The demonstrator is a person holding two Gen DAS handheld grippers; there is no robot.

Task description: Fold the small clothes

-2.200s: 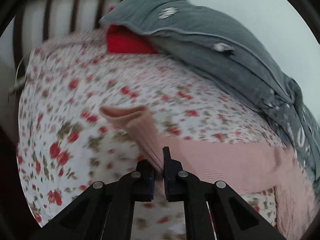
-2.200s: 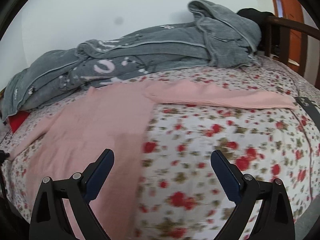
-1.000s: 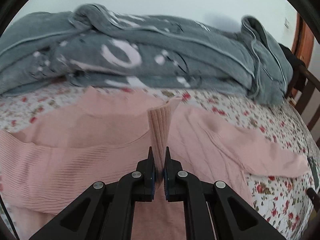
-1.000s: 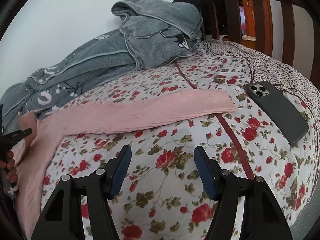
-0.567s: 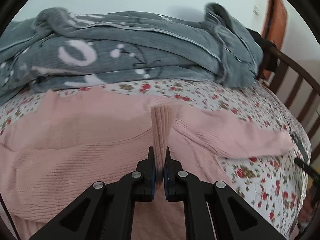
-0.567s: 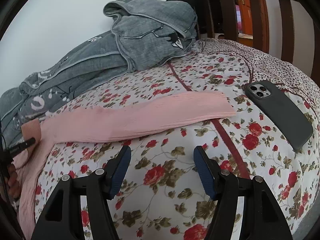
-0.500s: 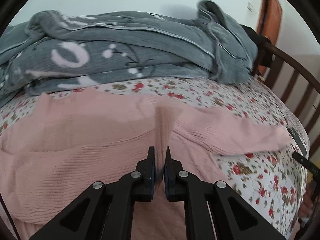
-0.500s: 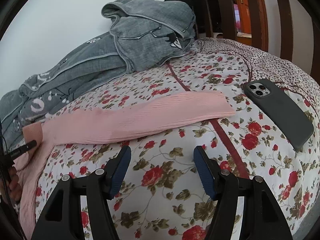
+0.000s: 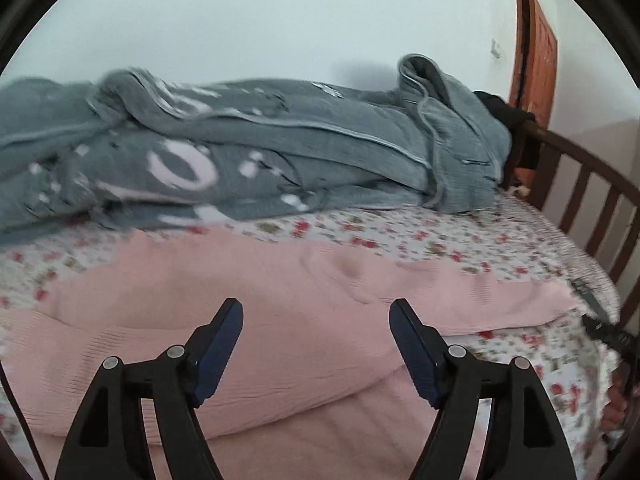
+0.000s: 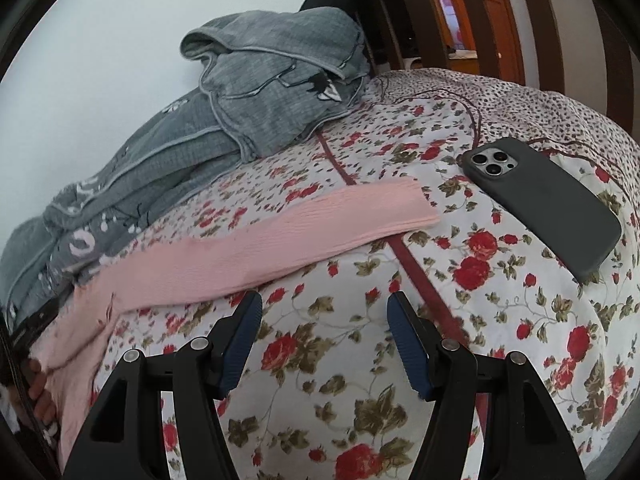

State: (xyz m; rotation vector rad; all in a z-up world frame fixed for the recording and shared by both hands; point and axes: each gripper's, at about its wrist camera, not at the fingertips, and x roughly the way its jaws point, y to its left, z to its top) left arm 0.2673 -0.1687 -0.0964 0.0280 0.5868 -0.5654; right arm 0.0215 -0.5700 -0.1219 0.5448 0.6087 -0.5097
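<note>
A pink ribbed knit top (image 9: pixel 256 320) lies spread on the floral bedsheet (image 9: pixel 420 236), its left sleeve folded across the body. My left gripper (image 9: pixel 316 316) hovers just above the top; its jaws are opening, with nothing between them. In the right wrist view the top's other sleeve (image 10: pixel 280 240) stretches flat across the sheet toward a phone. My right gripper (image 10: pixel 324 312) stands open over bare sheet just short of that sleeve, holding nothing. At the left edge of that view a hand (image 10: pixel 38 396) with the left gripper shows by the top's body.
A rumpled grey blanket (image 9: pixel 240 160) lies along the wall side of the bed. A dark phone (image 10: pixel 544 204) rests face down on the sheet, right of the sleeve end. A dark wooden slatted bed rail (image 10: pixel 480 8) and an orange door (image 9: pixel 536 48) stand beyond.
The left gripper has let go of the pink sleeve cuff, opened wide and pulled back and up; the cuff now lies flat on the top. The right gripper crept toward the other sleeve.
</note>
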